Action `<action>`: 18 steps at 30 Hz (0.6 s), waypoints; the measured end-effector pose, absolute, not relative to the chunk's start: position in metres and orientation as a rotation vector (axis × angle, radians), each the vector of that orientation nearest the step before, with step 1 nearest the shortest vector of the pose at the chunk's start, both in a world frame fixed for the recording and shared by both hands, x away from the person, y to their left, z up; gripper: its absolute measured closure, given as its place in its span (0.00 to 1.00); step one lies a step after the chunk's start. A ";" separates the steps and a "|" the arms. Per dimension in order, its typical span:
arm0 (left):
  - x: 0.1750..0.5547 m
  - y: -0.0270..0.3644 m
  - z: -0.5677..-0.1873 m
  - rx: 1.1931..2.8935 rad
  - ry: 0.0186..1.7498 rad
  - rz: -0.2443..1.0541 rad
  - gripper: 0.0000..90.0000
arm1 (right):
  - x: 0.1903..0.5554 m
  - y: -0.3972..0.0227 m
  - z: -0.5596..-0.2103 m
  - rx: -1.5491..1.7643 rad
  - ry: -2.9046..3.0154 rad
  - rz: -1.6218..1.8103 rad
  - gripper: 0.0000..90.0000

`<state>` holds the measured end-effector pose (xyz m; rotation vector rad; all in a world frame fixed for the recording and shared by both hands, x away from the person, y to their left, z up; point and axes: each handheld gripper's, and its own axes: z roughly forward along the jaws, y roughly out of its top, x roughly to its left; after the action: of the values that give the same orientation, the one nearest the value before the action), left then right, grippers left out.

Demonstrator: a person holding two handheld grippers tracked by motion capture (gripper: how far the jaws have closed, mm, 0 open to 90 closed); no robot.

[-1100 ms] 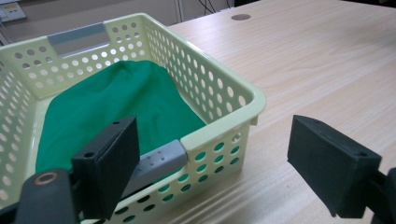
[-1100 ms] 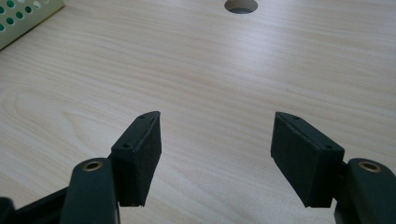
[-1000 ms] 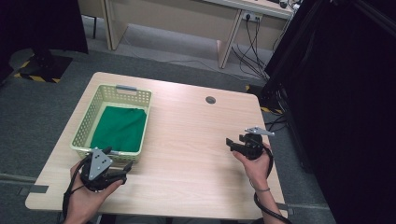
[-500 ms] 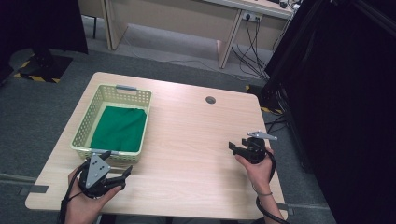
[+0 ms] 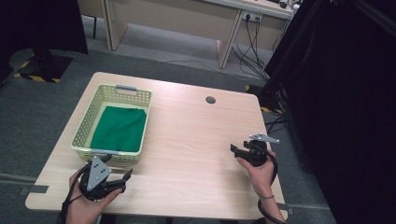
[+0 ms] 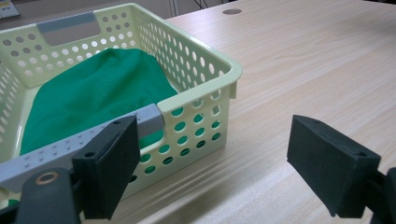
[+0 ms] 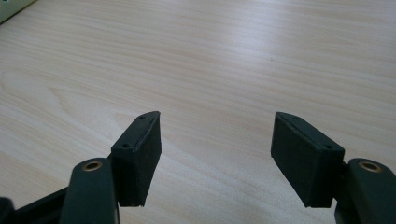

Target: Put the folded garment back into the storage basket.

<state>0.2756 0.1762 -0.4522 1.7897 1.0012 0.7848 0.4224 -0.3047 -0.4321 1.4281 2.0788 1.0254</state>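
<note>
Green cloth (image 5: 119, 128) in basket (image 5: 80, 136) just beyond wide, empty left tongs (image 5: 120, 179).

Black left gripper (image 5: 122, 179) and right gripper (image 5: 236, 150), each with flat rectangular screwed pads (image 7: 308, 156), brass pivot rivets, a grey triangular top plate, and trailing black cable.

The high view looks forward and down over the whole pale wooden tabletop (image 5: 187, 140). Both gripper views skim it closely; the left one shares the pale-green perforated plastic basket (image 6: 205, 93) at the tabletop's left edge.
</note>
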 end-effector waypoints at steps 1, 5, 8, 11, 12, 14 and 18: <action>0.276 0.176 -0.453 1.794 1.001 0.785 0.19 | 0.422 -0.305 -0.432 1.430 2.077 1.026 0.38; 0.275 0.176 -0.455 1.797 1.003 0.781 0.19 | 0.420 -0.308 -0.433 1.435 2.073 1.028 0.38; 0.276 0.176 -0.457 1.806 1.004 0.779 0.19 | 0.419 -0.309 -0.434 1.436 2.073 1.026 0.38; 0.276 0.177 -0.459 1.810 1.007 0.779 0.19 | 0.416 -0.310 -0.436 1.437 2.071 1.027 0.38; 0.276 0.177 -0.460 1.814 1.006 0.781 0.19 | 0.415 -0.311 -0.436 1.440 2.070 1.027 0.38; 0.276 0.177 -0.461 1.817 1.011 0.777 0.19 | 0.412 -0.313 -0.439 1.445 2.069 1.027 0.38; 0.277 0.178 -0.465 1.821 1.015 0.775 0.19 | 0.408 -0.315 -0.442 1.444 2.069 1.026 0.37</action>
<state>0.2766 0.1778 -0.4649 1.8210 1.0146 0.7754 0.4081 -0.3153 -0.4419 1.4438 2.0690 1.0262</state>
